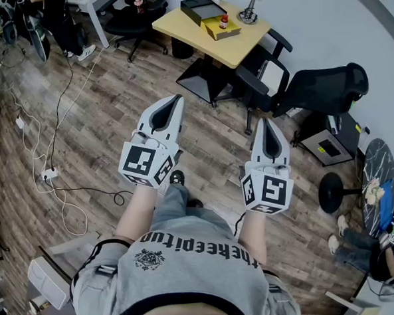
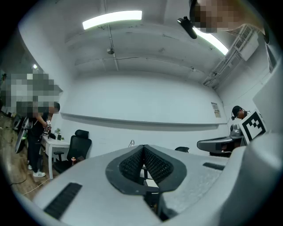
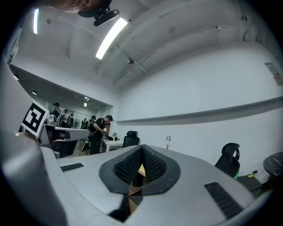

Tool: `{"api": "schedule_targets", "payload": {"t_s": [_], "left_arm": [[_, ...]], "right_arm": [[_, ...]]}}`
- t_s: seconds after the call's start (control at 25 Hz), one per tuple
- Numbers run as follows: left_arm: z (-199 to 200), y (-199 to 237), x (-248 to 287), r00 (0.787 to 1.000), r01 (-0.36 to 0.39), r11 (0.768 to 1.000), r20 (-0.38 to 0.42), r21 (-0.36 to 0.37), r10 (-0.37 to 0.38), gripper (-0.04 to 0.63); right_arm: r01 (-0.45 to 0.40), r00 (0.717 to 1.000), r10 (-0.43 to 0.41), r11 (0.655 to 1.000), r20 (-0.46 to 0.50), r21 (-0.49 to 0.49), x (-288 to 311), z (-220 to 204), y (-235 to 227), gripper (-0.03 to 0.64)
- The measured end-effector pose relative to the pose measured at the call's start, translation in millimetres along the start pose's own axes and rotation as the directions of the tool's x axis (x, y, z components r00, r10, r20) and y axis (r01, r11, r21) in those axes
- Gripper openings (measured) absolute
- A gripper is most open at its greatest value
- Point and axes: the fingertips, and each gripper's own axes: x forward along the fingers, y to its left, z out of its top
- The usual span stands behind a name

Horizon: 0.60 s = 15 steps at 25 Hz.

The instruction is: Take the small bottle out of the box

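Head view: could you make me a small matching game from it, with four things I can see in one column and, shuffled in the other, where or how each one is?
Things
1. small bottle
2. large black chair
3. white power strip
4. left tongs

Place or state
A. lying on the wooden floor, at the picture's left
B. shut, nothing between them
C. standing on the yellow table
D. beside the table, to its right in the picture

Pairs: 1-C, 2-D, 3-A, 4-B.
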Motion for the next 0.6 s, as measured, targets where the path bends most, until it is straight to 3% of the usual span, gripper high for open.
{"api": "schedule_targets", "payload": {"t_s": [0.6], "left_arm": [[6, 19, 39, 1.000, 0.006, 1.000, 0.023, 0.019, -0.006, 0.003]], "right_arm": [[-0.015, 0.999, 0.014, 0.999, 0.044, 0.035, 40, 6, -8, 0.002]]}}
